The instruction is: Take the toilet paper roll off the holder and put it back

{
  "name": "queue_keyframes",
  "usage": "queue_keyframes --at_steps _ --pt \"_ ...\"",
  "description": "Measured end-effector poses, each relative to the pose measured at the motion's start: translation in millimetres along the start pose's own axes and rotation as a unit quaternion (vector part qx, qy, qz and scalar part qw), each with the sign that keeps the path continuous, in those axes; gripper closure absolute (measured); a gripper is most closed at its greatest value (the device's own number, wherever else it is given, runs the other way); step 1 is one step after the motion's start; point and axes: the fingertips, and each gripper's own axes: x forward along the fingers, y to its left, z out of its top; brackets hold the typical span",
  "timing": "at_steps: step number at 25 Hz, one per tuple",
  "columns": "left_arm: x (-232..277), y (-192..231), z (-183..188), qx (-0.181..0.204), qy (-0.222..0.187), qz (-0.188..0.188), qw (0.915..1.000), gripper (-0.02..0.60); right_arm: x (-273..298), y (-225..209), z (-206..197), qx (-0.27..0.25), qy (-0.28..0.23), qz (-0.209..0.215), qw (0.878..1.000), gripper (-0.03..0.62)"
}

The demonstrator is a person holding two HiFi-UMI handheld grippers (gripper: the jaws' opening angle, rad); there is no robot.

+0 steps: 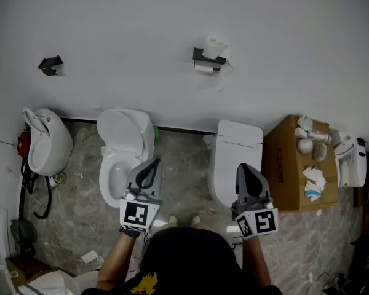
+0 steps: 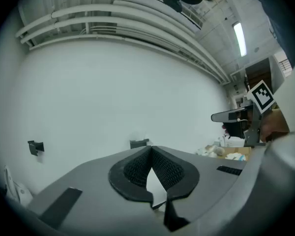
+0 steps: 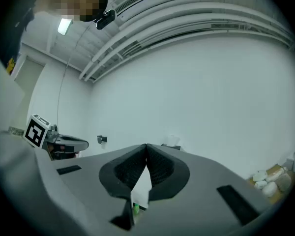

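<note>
**Both tongs shut and empty, roll still on the wall**

Your left tongs (image 1: 152, 165) have their jaws together, tips touching, with nothing between them. Your right tongs (image 1: 245, 169) are the same: closed and empty. Both point level at the wall (image 1: 172, 17) and are well apart from the toilet paper roll (image 1: 214, 47). The roll sits at the black holder (image 1: 203, 56), high on the wall and between the two tongs' lines.

Likely risks:
- You arrive with the jaws closed and nudge the roll off instead of gripping it, so open them first.
- The roll is soft paper on a hollow core, so a hard squeeze probably dents it.
- A loose sheet hangs below the holder, and it could snag, unroll or tear.
- Two toilets (image 1: 126, 146) stand between you and the wall, so you have to reach over them.

The jaw pads are dark and ribbed, and the tong bodies are smooth grey. The wall is plain matte white, the holder is small and angular, and the roll is a white cylinder. A cardboard box (image 1: 289, 161) stands to the right.
</note>
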Motion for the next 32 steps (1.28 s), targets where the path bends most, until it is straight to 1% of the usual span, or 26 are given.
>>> queue_keyframes --at_steps 2,6,10,15,19,20,23,27,29,32 --pt "-1.0 5.6 4.8 -0.008 -0.008 0.007 0.9999 0.566 3.8 0.8 0.9 -0.003 0.0 0.003 1.0 0.592" --pt "-4.3 12.8 8.1 -0.009 -0.013 0.019 0.9997 0.566 5.9 -0.1 -1.0 -0.002 0.002 0.005 1.0 0.593" --pt "-3.1 16.5 11.1 -0.01 -0.017 0.024 0.9995 0.566 8.6 -5.0 0.5 0.012 -0.004 0.007 1.0 0.594" --pt "-7.8 21.8 13.8 0.001 -0.022 0.025 0.9994 0.566 12.2 -2.7 2.3 0.015 -0.01 0.01 1.0 0.594" --pt "-13.8 29.1 15.2 0.008 -0.022 0.03 0.9993 0.565 13.6 1.5 6.3 0.002 -0.015 0.005 1.0 0.59" --pt "-14.8 31.3 14.9 0.009 -0.022 0.031 0.9992 0.565 14.1 3.0 6.6 -0.001 -0.015 0.004 1.0 0.581" --pt "-18.3 34.8 11.1 0.011 -0.018 0.031 0.9993 0.565 13.1 7.2 6.5 -0.002 -0.015 0.004 1.0 0.524" --pt "-19.3 35.4 10.4 0.009 -0.02 0.028 0.9994 0.566 11.4 7.6 4.5 -0.001 -0.008 0.001 1.0 0.464" --pt "-18.2 34.4 11.8 0.006 -0.022 0.027 0.9994 0.565 11.3 6.5 3.8 0.002 -0.004 0.002 1.0 0.446" --pt "-18.1 33.5 15.6 0.003 -0.029 0.029 0.9992 0.565 10.3 4.1 3.0 0.008 -0.002 -0.002 1.0 0.398"
